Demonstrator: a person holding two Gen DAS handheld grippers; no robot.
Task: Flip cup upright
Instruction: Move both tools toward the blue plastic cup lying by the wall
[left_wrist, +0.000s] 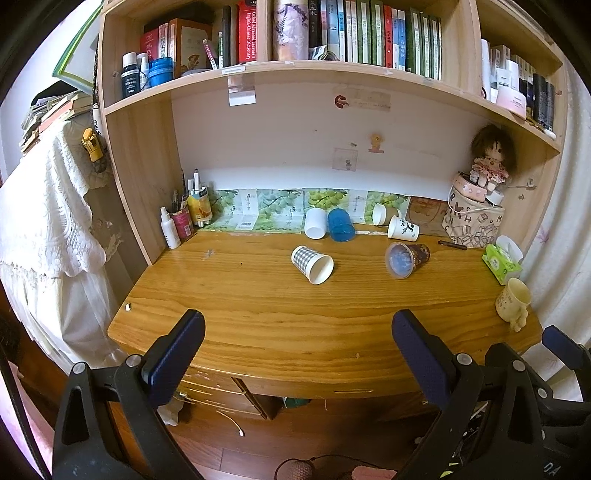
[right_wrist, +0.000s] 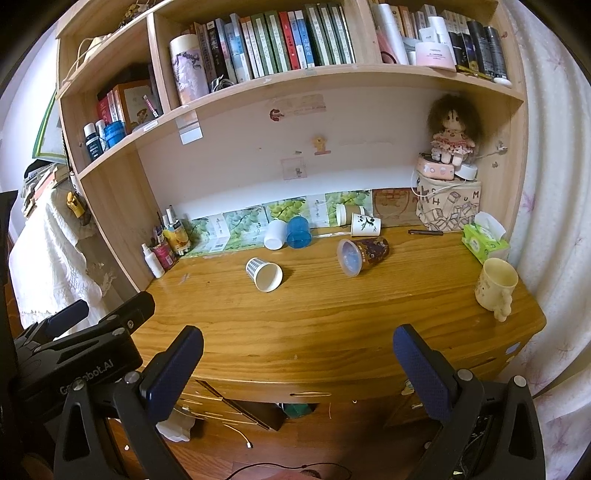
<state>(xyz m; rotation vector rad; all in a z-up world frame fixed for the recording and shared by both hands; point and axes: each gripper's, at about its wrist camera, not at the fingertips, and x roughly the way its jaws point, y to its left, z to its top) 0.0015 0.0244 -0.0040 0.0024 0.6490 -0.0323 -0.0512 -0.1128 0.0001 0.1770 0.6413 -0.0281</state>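
Observation:
Several cups lie on their sides on the wooden desk (left_wrist: 258, 325): a checked paper cup (left_wrist: 312, 264) (right_wrist: 263, 274), a dark patterned cup with a clear lid (left_wrist: 406, 258) (right_wrist: 362, 255), a white cup (left_wrist: 316, 222) (right_wrist: 275, 234), a blue cup (left_wrist: 340, 224) (right_wrist: 298, 232) and a panda-print paper cup (left_wrist: 402, 228) (right_wrist: 365, 224). A cream mug (left_wrist: 513, 302) (right_wrist: 495, 286) stands upright at the right edge. My left gripper (left_wrist: 297, 332) and right gripper (right_wrist: 297, 349) are both open and empty, held off the desk's front edge, well short of the cups.
A pen holder and spray bottle (left_wrist: 170, 232) stand at the back left. A patterned box (right_wrist: 448, 208) with a doll (right_wrist: 452, 133) and a green tissue box (right_wrist: 484, 242) stand at the back right. Bookshelves hang over the desk. The left gripper's body (right_wrist: 74, 347) shows at lower left of the right view.

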